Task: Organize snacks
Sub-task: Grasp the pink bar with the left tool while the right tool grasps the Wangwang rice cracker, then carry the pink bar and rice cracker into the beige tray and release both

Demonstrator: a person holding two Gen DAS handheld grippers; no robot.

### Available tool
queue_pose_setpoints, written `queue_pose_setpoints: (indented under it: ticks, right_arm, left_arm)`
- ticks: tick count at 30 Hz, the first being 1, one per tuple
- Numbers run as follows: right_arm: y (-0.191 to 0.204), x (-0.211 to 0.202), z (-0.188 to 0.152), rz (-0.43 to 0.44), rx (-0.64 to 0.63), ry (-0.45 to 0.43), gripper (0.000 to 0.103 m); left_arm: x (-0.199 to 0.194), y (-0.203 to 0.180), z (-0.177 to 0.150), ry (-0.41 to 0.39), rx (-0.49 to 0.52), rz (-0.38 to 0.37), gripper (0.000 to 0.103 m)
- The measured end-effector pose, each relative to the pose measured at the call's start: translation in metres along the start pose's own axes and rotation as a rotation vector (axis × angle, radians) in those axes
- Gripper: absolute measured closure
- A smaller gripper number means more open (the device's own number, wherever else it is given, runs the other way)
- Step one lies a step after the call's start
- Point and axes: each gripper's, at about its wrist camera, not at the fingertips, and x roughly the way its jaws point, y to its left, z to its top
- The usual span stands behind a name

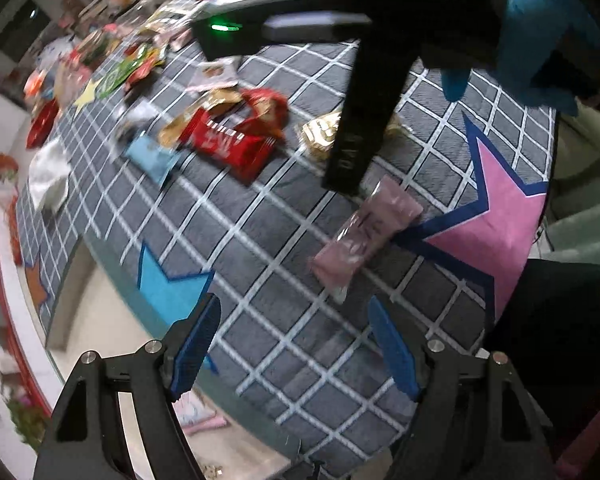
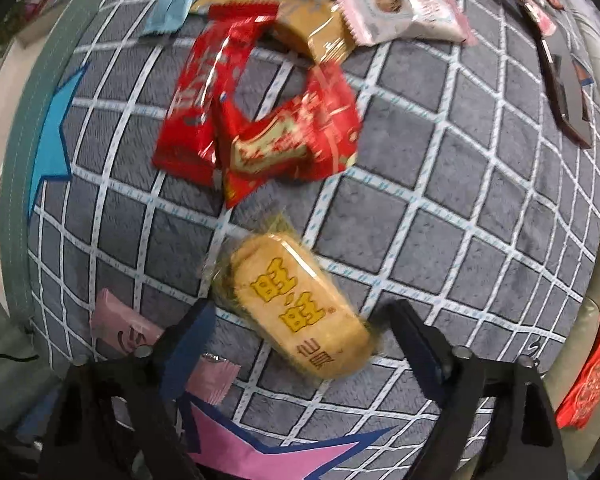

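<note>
Looking along our left tongs (image 1: 294,344), we see their two blue-padded fingers (image 1: 196,344) spread apart and holding nothing, poised above a grey plush mat with a white grid and coloured stars (image 1: 260,248). Just ahead of them a pale pink plastic snack packet (image 1: 366,236) lies flat on the mat, its far end beside the pink star with the dark blue outline (image 1: 500,216). Farther on, a pair of glossy red snack wrappers (image 1: 236,136) lies in a loose heap with a tan wrapper, and a light blue sachet (image 1: 152,158) sits just to their left. In that same view our right tongs come in from above as a black arm whose tip partly hides a golden rice cracker packet with yellow characters (image 1: 320,132). From the right wrist camera, the right tongs (image 2: 296,332) are released too, fingers wide on either side of the golden rice cracker packet (image 2: 300,304), which lies slanted on the mat between them; whether either finger touches it we cannot tell, given the blur. The red wrappers (image 2: 256,116) lie overlapping just beyond it, with a white and pink cookie sachet (image 2: 400,4) near the mat's far edge and the pink packet (image 2: 120,328) partly behind the left finger. More snacks crowd the mat's far end in the left view, too blurred to name.
</note>
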Motion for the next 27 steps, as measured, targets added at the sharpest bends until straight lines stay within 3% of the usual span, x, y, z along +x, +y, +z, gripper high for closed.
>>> queue_pose_setpoints:
  ticks: [1,2,6,8,14,16,18,19,21,23,27]
  right_arm:
    - [-0.006,-0.004,0.000,0.000,0.004,-0.011,0.042]
    - [-0.015,-0.010,0.000,0.001,0.012,-0.021,0.064]
    - [-0.047,-0.013,-0.007,0.051,0.114,-0.008,0.065]
    - [-0.065,-0.014,-0.019,0.124,0.187,-0.016,0.065]
    - [-0.103,-0.014,-0.064,0.203,0.310,-0.027,0.065]
    - [-0.110,-0.014,-0.074,0.225,0.341,-0.031,0.065]
    - [-0.116,-0.012,-0.089,0.248,0.374,-0.036,0.065]
    - [-0.120,-0.011,-0.093,0.258,0.386,-0.038,0.065]
    - [-0.123,-0.012,-0.109,0.275,0.402,-0.042,0.065]
    - [-0.119,-0.012,-0.124,0.283,0.409,-0.046,0.065]
    - [-0.101,-0.016,-0.139,0.290,0.417,-0.050,0.065]
  left_arm:
    - [0.003,-0.004,0.007,-0.001,0.014,0.003,0.023]
    - [0.007,-0.009,0.013,-0.005,0.031,0.004,0.023]
    - [0.022,-0.029,0.033,-0.010,0.095,0.013,0.023]
    - [0.034,-0.037,0.043,-0.004,0.115,0.021,0.022]
    - [0.060,-0.039,0.058,0.048,0.037,-0.044,0.022]
    - [0.061,-0.037,0.059,0.070,0.002,-0.071,0.026]
    - [0.062,-0.029,0.058,0.098,-0.081,-0.157,0.048]
    - [0.062,-0.026,0.058,0.101,-0.109,-0.158,0.055]
    - [0.061,-0.019,0.056,0.110,-0.156,-0.181,0.087]
    - [0.063,-0.004,0.051,0.134,-0.258,-0.240,0.095]
    - [0.059,0.029,0.036,0.144,-0.439,-0.293,0.099]
